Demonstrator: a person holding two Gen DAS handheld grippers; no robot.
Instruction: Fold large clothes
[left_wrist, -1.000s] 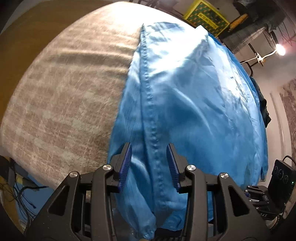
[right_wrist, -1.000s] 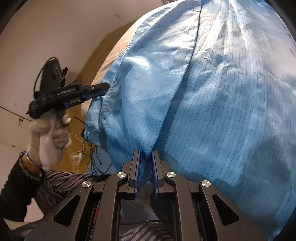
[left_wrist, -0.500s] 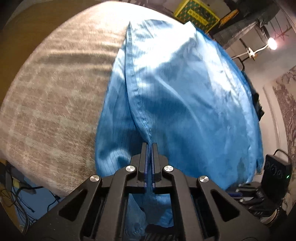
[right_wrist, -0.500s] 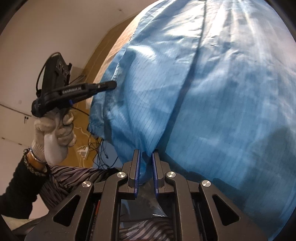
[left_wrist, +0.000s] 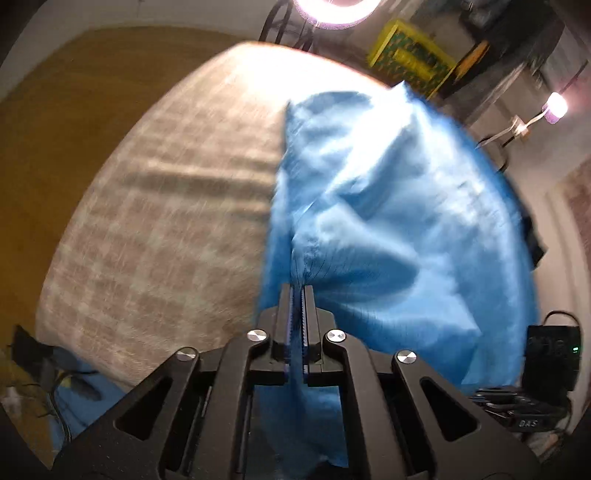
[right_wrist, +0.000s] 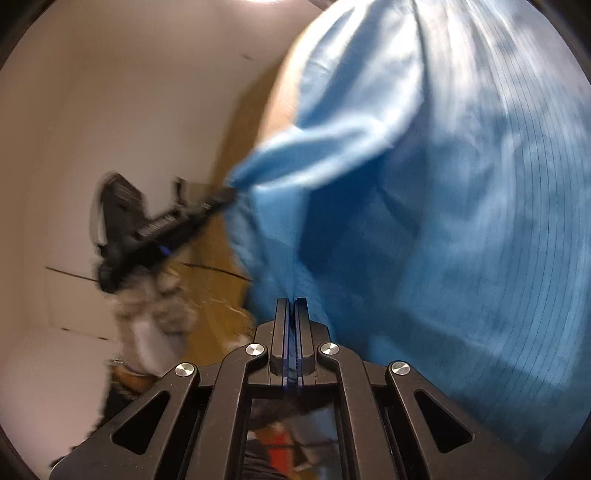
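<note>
From your left wrist camera, your left gripper (left_wrist: 297, 291) has its jaws pressed together on a pinch of the blue garment (left_wrist: 388, 229), with the fabric gathered into small pleats right at the fingertips. The cloth rises from that pinch and spreads away to the right and upward, rumpled and blurred. Part of it hangs down below the jaws between the gripper's arms. The garment lies over the right side of a bed covered in a beige checked bedspread (left_wrist: 166, 221), whose left half is bare. Beyond the bed you can see a yellow and green box (left_wrist: 410, 62), a bright ring light (left_wrist: 332, 11) at the top edge and a small lamp (left_wrist: 556, 107) to the right. A black device with a green light (left_wrist: 552, 354) sits at the lower right.

From your right wrist camera, your right gripper (right_wrist: 291, 302) is likewise clamped tight on a fold of the same garment (right_wrist: 443, 221), the thin striped fabric fanning out from the fingertips and filling the right side of the view. To the left, your gloved left hand (right_wrist: 155, 306) holds the other gripper (right_wrist: 229, 192), blurred, its tip closed on a bunched corner of the cloth, which stretches taut from there toward the main body of the garment. A plain pale wall (right_wrist: 110, 110) is behind it.
</note>
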